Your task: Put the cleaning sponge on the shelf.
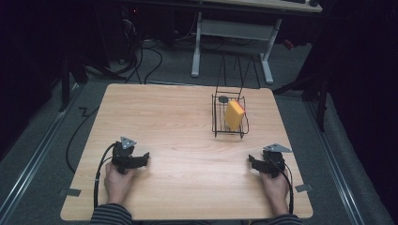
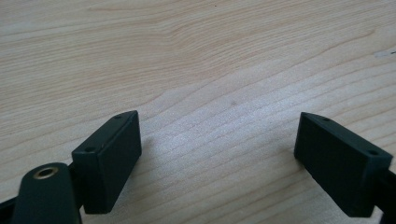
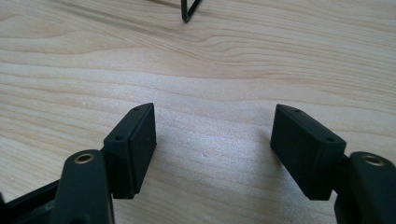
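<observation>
Yellow sponge (image 1: 234, 115) upright in wire basket (image 1: 217, 123), long axis vertical; left claw (image 1: 146, 157) and right claw (image 1: 250, 162) released on table (image 1: 178, 126).

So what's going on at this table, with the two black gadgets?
A person sits at a wooden table with a hand-held gripper in each hand. The left gripper and the right gripper both rest low near the person's edge, jaws spread apart and holding nothing. Farther back, toward the right, a black wire basket stands with a yellow sponge-like block leaning inside it and a small dark round thing behind that. Nobody is touching the basket.
</observation>
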Action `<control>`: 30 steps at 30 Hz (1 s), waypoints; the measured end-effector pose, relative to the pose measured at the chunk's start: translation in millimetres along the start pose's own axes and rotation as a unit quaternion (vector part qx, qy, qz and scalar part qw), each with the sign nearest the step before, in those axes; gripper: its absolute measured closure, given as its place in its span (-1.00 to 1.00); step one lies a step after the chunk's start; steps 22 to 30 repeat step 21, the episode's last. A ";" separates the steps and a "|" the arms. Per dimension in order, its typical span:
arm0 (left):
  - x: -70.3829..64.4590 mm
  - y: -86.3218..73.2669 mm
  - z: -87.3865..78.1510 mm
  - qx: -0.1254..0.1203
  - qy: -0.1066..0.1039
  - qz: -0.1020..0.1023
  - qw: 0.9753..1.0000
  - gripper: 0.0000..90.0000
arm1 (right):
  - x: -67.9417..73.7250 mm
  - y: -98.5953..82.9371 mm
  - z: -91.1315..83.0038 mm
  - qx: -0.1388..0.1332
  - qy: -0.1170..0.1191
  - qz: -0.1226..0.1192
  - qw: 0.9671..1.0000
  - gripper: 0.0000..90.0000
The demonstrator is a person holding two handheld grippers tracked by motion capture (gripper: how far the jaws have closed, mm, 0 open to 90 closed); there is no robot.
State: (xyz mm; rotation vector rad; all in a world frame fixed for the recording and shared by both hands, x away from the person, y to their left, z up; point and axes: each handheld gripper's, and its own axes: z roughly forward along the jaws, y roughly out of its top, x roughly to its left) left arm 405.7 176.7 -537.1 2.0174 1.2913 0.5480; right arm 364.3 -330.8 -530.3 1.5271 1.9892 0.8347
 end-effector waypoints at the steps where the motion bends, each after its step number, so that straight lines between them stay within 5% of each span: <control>1: 0.0 0.0 0.0 0.000 0.000 0.000 1.000 -0.66 | 0.0 -0.1 0.1 0.000 -0.001 0.000 1.000 -0.32; 30: -0.1 -0.4 -0.5 0.000 0.000 0.000 1.000 -0.65 | -0.1 -0.1 0.1 0.000 -0.003 0.002 1.000 -0.33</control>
